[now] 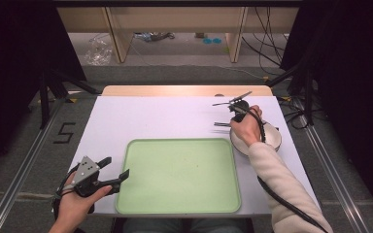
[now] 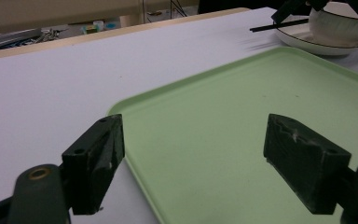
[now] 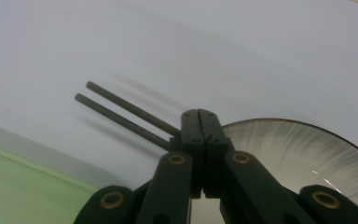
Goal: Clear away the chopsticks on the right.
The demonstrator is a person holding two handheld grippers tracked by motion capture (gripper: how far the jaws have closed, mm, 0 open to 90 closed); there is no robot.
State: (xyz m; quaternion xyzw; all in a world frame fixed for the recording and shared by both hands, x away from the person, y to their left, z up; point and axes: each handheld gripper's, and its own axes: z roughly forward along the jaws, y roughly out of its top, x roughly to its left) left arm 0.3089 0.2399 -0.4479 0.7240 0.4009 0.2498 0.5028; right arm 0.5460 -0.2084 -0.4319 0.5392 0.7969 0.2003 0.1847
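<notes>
Pair of thin black chopsticks (image 3: 121,114) clamped in right gripper (image 3: 204,122), jaws pressed together on them, sticks jutting out over white tabletop (image 1: 150,116) beside white ribbed bowl (image 3: 303,149). Left gripper (image 2: 196,158) jaws wide, holding nothing, over near corner of pale green plastic tray (image 1: 179,174).

High cam overhead, both gripper cams low; all share tray (image 1: 179,174).
</notes>
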